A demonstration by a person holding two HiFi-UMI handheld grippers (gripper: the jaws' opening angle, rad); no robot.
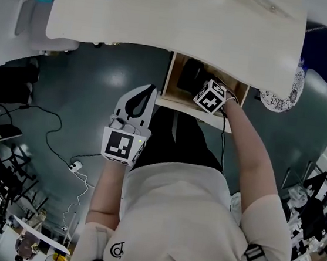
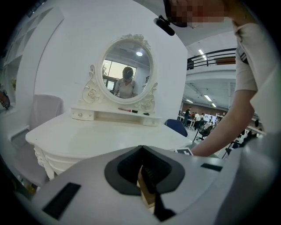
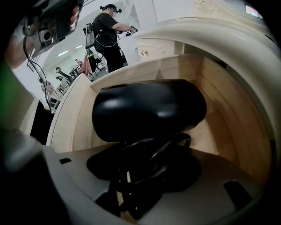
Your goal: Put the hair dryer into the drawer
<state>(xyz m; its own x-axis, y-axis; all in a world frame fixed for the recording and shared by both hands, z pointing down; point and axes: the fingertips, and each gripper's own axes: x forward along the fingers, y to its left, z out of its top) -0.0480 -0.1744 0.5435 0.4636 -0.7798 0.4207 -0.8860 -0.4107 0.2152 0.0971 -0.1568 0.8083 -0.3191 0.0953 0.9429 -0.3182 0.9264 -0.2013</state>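
Observation:
The black hair dryer hangs inside the open wooden drawer, its body just past my right gripper. That gripper is shut on the dryer's handle and its bundled black cord. In the head view the right gripper reaches down into the drawer under the white dressing table, and the dryer shows as a dark shape inside. My left gripper stays outside, left of the drawer, shut with nothing in it. From the left gripper view its jaws meet at the tips.
An oval mirror stands at the back of the tabletop. A white chair is at the table's left and a blue chair at its right. A cable and power strip lie on the grey floor. A person in black stands far off.

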